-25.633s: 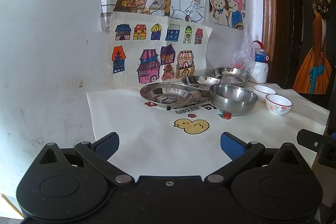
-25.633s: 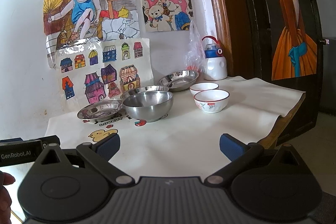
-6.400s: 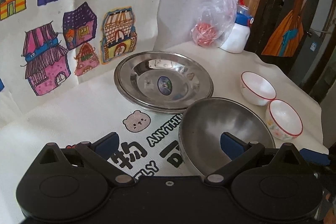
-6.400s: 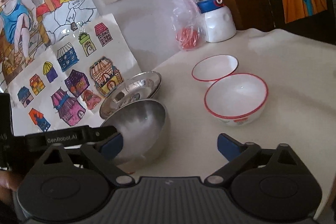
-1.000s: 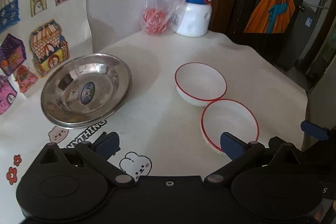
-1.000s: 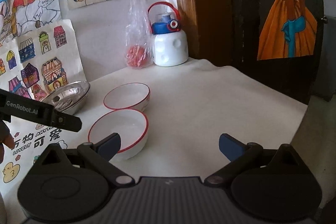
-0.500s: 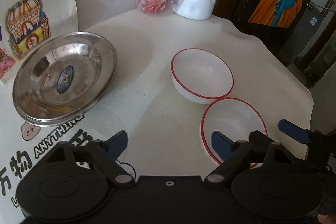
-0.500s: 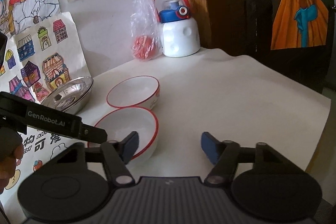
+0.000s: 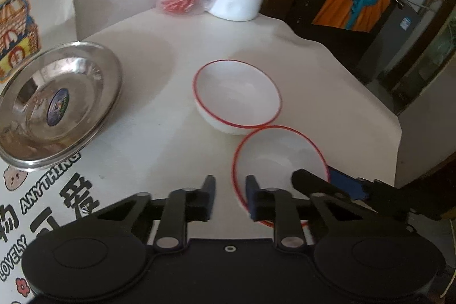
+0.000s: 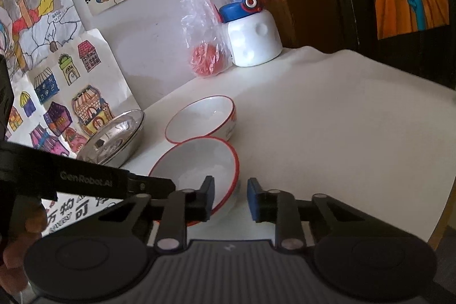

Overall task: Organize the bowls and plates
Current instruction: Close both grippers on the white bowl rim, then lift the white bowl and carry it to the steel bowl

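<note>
Two grippers (image 9: 229, 194) (image 10: 228, 197), two red-rimmed bowls (image 9: 280, 158) (image 9: 238, 93)

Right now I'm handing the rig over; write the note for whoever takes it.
Left gripper: fingers have just been closing, astride one side of the rim of the nearer red-rimmed white ceramic bowl, apparently gripping it.
Right gripper: the same, on that bowl's opposite rim.
The farther red-rimmed white bowl stands right beside it.
Done: round steel plates sit apart, apparently stacked.
Left: probably lift the nearer bowl into the farther one.
</note>
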A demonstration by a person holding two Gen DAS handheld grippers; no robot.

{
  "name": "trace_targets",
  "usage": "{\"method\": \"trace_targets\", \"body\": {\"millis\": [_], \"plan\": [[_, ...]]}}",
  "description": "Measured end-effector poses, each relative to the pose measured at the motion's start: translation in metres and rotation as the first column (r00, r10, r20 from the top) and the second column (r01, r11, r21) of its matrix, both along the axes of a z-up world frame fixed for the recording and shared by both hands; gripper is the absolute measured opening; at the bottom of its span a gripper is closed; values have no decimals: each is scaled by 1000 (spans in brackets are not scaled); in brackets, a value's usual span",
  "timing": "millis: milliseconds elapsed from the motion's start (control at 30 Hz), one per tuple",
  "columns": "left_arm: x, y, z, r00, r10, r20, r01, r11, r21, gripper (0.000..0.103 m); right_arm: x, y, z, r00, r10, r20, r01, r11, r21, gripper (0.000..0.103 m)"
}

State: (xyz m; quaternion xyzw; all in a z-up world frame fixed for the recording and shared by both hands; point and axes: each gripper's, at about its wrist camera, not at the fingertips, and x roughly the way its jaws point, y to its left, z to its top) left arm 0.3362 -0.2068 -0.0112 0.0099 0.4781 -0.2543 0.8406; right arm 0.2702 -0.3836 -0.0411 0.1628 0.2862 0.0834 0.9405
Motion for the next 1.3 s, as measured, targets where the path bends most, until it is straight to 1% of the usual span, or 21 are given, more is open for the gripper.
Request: {"method": "trace_targets", "body": {"millis": [33, 67, 200, 400, 467, 567, 733, 867, 1033, 1300], "plan": [[-3, -2, 1, 1000, -9, 8, 9, 1000, 5, 14, 0, 0, 0, 1000, 1, -2, -1, 1000, 5, 23], [-5, -5, 2, 1000, -14, 18, 14, 1000, 12, 12, 0, 0, 0, 1000, 1, -5, 0, 1000, 9, 23], [-10, -8, 4, 999, -16, 43, 14, 999, 33, 11, -3, 3, 0, 1000, -12, -8, 12, 1000, 8, 21], [-17, -7, 5, 998, 11, 61, -12, 1000, 18, 10, -10, 7, -4, 998, -67, 1, 67, 998, 19, 17], [-23, -6, 6, 997, 14, 79, -16, 1000, 13, 10, -14, 6, -4, 997, -76, -6, 76, 997, 32, 16], [-30, -4, 7, 997, 21, 71, -22, 1000, 5, 10, -23, 5, -4, 997, -70, -19, 71, 996, 57, 15], [-45, 10, 9, 998, 31, 50, -30, 999, -26, 9, -42, 9, 2, 997, -72, -12, 72, 995, 68, 14], [-60, 22, 15, 998, 38, 55, -36, 998, -48, 9, -61, 19, 13, 998, -67, 13, 67, 996, 57, 14], [-81, 42, 31, 995, 46, 87, -39, 996, -75, 9, -82, 35, 29, 998, -51, 43, 49, 998, 46, 14], [-114, 89, 59, 985, 80, 155, -65, 993, -99, 9, -109, 84, 56, 995, 21, 94, -23, 1000, 18, 14]]}}
